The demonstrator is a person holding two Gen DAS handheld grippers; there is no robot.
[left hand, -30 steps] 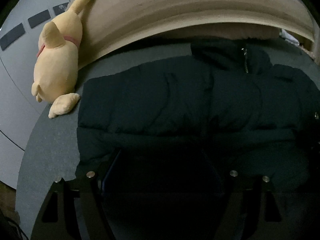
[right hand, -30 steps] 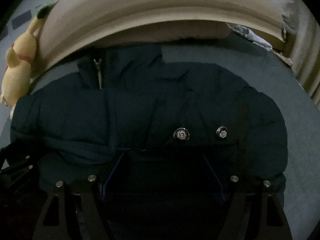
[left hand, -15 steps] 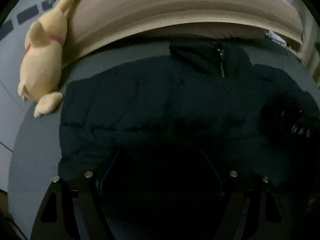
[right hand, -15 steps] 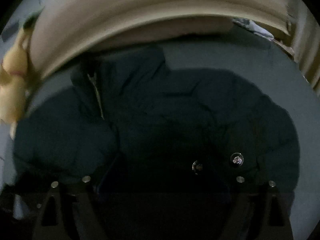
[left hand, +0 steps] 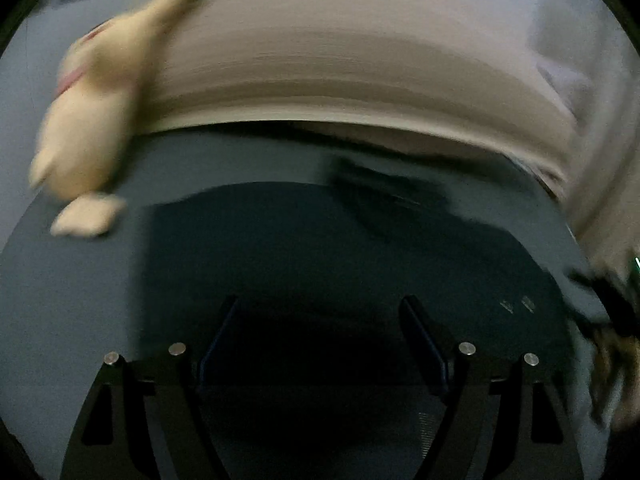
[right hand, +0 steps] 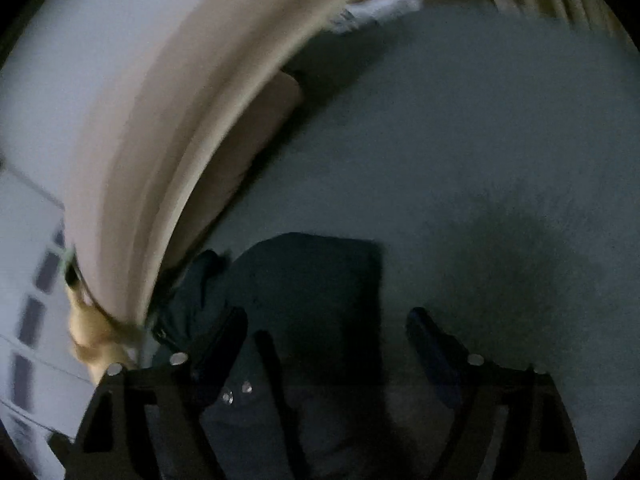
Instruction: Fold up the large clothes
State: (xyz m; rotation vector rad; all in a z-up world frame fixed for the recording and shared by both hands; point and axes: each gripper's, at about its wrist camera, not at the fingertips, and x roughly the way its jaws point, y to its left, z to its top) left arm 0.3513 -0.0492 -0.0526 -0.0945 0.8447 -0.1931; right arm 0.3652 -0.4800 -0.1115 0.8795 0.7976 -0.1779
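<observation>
You have one dark puffer jacket to deal with, and it lies flat on the grey-blue bed cover, filling the middle of your left wrist view. Its collar points toward the beige headboard at the far edge. Both views are smeared with motion blur, so fine detail is lost.

Your left gripper sits low over the near part of the jacket with its two fingers spread wide. The dark fabric lies beneath and between them, but you cannot tell from this view whether either finger touches it.

Your right gripper also has its two fingers held wide apart. Its left finger lies over the jacket, which fills only the lower left of that view; the right finger is over bare cover. Two shiny snap buttons show just beside the left finger, close to the lens. A dark strap-like strip runs down between the fingers; what it is cannot be made out.

One cream plush toy with a pink collar leans against the left end of the headboard, just off the jacket's corner. One white crumpled item lies at the far end of the bed, near the headboard.
</observation>
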